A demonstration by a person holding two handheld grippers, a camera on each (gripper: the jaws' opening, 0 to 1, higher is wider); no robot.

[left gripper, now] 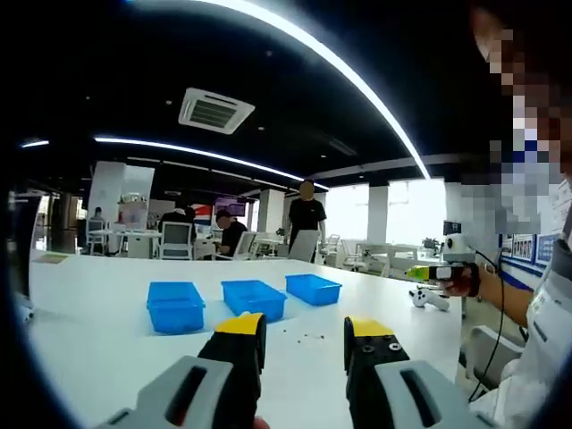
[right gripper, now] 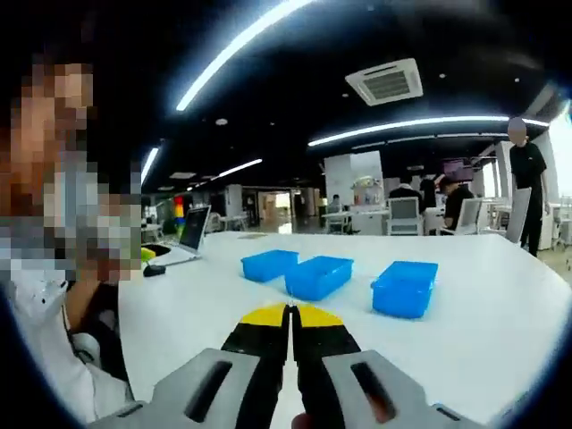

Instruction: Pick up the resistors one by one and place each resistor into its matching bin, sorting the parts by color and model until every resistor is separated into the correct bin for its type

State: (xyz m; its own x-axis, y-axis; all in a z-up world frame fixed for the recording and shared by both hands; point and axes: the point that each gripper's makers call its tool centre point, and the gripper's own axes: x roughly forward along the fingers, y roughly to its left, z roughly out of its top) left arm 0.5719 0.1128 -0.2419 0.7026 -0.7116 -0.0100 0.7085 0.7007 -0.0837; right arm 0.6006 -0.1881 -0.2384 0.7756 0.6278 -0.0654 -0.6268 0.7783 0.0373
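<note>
Left gripper [left gripper: 304,338]: jaws spread apart, nothing between them. Resistors [left gripper: 308,338] lie scattered on the white table [left gripper: 107,357], just ahead between the jaw tips; three blue bins [left gripper: 254,298] in a row beyond. Right gripper [right gripper: 291,315]: jaws pressed together, empty; bins [right gripper: 318,276] ahead of its tips

Three blue bins [left gripper: 253,297] rowed; resistors [left gripper: 308,338] scattered.

Small dark specks [left gripper: 308,338] on white table [left gripper: 107,357], just ahead of left gripper [left gripper: 304,329]: too small to identify as resistors. Contents of three blue bins [left gripper: 253,298] beyond: hidden by walls.
</note>
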